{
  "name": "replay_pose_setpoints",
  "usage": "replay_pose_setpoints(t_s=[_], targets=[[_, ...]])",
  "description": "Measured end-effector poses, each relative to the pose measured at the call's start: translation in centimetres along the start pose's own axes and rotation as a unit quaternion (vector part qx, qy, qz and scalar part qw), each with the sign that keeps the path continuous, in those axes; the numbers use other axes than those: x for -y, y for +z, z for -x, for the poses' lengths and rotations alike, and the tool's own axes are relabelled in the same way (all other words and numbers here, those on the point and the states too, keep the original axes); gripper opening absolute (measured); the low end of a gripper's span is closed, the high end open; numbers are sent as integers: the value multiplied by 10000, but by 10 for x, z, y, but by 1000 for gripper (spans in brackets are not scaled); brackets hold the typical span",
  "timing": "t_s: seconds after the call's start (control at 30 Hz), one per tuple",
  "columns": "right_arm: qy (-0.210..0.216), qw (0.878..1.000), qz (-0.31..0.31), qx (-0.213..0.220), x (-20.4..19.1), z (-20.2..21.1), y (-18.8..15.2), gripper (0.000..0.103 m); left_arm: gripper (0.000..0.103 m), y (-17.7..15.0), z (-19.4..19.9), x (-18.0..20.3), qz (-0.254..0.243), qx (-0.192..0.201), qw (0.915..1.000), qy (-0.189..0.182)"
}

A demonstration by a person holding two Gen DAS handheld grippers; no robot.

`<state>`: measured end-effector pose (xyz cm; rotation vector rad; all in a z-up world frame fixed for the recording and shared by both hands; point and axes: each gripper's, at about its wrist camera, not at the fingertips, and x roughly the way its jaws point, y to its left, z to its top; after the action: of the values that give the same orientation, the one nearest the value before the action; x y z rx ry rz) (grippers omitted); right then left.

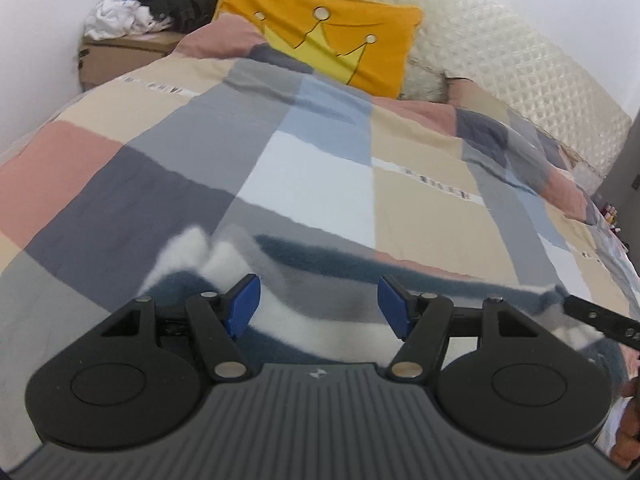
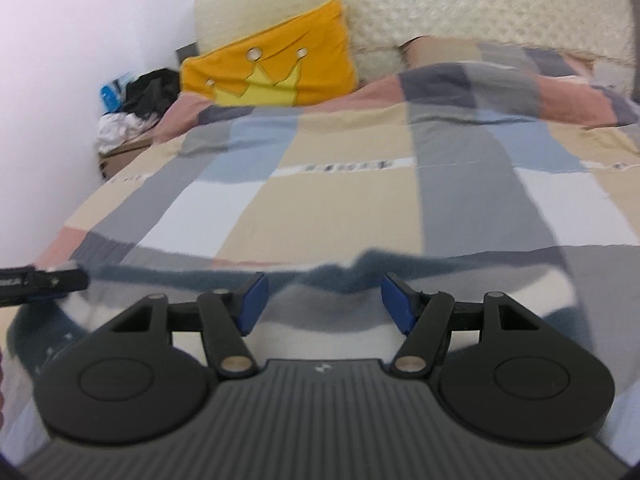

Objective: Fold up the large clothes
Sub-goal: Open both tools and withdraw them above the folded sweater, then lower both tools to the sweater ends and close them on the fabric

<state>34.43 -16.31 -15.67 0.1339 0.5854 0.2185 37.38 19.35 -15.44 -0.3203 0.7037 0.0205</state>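
Left tool: my left tool (image 1: 318, 306) stands well open, blue pads (image 1: 245, 304) apart, nothing clamped between them.
Right tool: my right tool (image 2: 322, 304) is likewise well open, its pads (image 2: 396, 306) touching nothing that I can make out.
Garment: the striped fleece garment (image 1: 304, 280), in white, grey and dark teal bands, lies spread on the bed just ahead of and beneath both tools; it is blurred in both views.
Contact: fabric shows in the gap of each tool, but lying below the pads, not gripped.
Cross-view: the right tool's tip (image 1: 600, 314) appears at the garment's right end in the left view; the left tool's tip (image 2: 44, 280) appears at its left end in the right view.
Bed: patchwork quilt (image 1: 320, 160) under the garment.
Background: an orange crown pillow (image 1: 332, 40) against the headboard.
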Motion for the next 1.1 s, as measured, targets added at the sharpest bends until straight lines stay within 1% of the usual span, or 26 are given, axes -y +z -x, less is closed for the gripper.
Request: replay_pose_setpoints(t_s=[0.1, 0.2, 0.3, 0.37, 0.43, 0.53, 0.73, 0.9, 1.0, 1.1], targets=[[-280, 9996, -86, -56, 12, -2, 0, 65, 70, -2, -5, -2, -48, -62, 9999, 108], [-519, 9984, -133, -203, 21, -8, -3, 65, 70, -8, -16, 1, -194, -269, 9990, 297], [-655, 9971, 93, -372, 21, -17, -9, 64, 70, -12, -23, -5, -128, -358, 9989, 265], [-696, 9965, 207, -413, 19, -23, -13, 64, 70, -12, -26, -12, 23, -412, 9990, 172], [-678, 9966, 155, -448, 21, -29, -16, 65, 70, -13, -30, -18, 136, -481, 9987, 114], [-559, 9972, -29, -500, 29, -33, -18, 64, 70, -17, -33, -17, 55, -508, 9986, 139], [-591, 9971, -9, -471, 27, -35, -21, 65, 70, -17, -30, -14, 43, -498, 9986, 170], [-616, 9969, -182, -465, 27, -30, -13, 65, 70, -16, -14, -5, -13, -358, 9990, 280], [-638, 9970, -232, -361, 25, -20, -8, 65, 70, -17, 5, 3, -49, -242, 9992, 316], [-639, 9971, -375, -145, 26, -4, -4, 66, 70, -19, 29, 10, 92, -93, 9996, 232]])
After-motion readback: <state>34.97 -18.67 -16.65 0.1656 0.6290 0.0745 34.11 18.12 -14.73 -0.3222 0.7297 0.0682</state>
